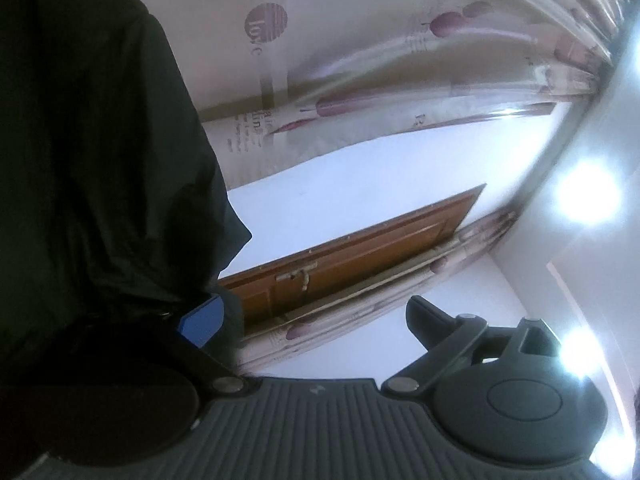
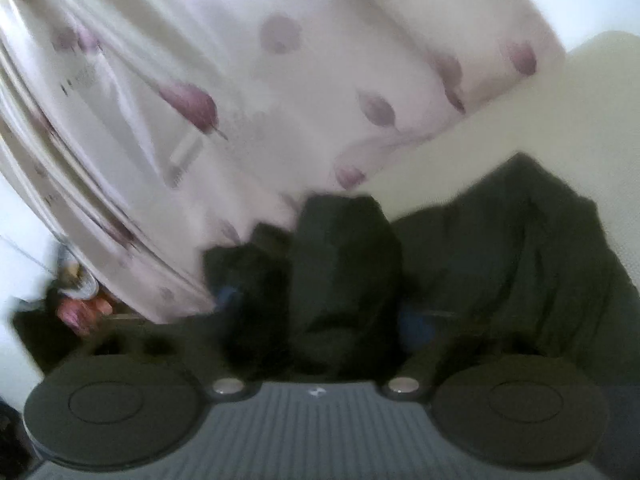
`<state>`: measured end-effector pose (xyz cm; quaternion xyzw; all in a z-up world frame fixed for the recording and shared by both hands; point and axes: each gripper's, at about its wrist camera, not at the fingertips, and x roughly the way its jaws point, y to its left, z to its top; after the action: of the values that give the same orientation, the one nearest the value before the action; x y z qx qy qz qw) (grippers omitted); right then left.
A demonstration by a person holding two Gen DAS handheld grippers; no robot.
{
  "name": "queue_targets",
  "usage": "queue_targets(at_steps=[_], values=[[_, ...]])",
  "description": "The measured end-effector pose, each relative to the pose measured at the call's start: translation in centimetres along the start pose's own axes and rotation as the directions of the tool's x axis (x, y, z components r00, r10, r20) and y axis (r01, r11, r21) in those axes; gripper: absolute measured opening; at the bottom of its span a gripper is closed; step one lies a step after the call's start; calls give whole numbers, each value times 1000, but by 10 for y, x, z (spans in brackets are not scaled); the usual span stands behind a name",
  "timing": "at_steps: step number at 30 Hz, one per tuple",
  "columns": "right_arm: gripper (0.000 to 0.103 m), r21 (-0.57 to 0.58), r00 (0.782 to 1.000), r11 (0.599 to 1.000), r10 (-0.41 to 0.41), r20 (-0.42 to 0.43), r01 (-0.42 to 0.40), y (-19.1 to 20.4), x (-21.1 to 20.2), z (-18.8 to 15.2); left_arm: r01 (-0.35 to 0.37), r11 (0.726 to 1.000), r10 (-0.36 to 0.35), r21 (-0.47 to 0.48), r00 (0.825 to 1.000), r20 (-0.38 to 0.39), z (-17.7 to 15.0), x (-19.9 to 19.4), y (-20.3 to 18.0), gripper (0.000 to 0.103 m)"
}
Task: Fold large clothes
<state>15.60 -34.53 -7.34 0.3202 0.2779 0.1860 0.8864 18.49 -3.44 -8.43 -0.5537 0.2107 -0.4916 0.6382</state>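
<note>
Our left tongs [image 1: 316, 320] sit on a grey ribbed base plate with a small pale mark near its middle. Two dark round housings flank the plate, each with a shallow pressed circle on top. Black link arms run forward from silver pivot screws, and one finger carries a blue pad [image 1: 202, 320]. Our right tongs [image 2: 320, 304] look the same: grey ribbed plate, twin dark discs, silver screws, black arms and blue pads on the fingers, blurred here.

One dark garment [image 2: 520, 264], one patterned curtain [image 2: 248, 80], one wooden door [image 1: 360, 248], and two ceiling lights [image 1: 588, 196] glaring.
</note>
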Motion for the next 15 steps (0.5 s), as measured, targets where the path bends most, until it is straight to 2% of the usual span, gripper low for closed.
queue_targets(at_steps=[3, 7, 10, 12, 14, 15], values=[[23, -24, 997, 997, -76, -26, 76, -9, 18, -3, 4, 1000, -3, -21, 1000, 24, 8, -13, -12, 101], [22, -22, 995, 995, -93, -25, 93, -18, 24, -3, -21, 998, 16, 59, 997, 76, 22, -48, -33, 102], [22, -45, 994, 994, -104, -22, 102, -17, 19, -6, -164, 967, 136, 197, 979, 149, 31, -78, -45, 103], [22, -52, 994, 993, -109, -21, 107, -16, 19, -4, -215, 957, 192, 193, 972, 134, 31, -82, -36, 102], [22, -52, 994, 993, -105, -17, 104, -16, 22, 1, -212, 967, 203, 138, 976, 76, 23, -80, -17, 101], [22, -51, 995, 994, -96, -21, 95, -13, 23, 4, -215, 964, 207, 158, 976, 69, 16, -77, -14, 101]])
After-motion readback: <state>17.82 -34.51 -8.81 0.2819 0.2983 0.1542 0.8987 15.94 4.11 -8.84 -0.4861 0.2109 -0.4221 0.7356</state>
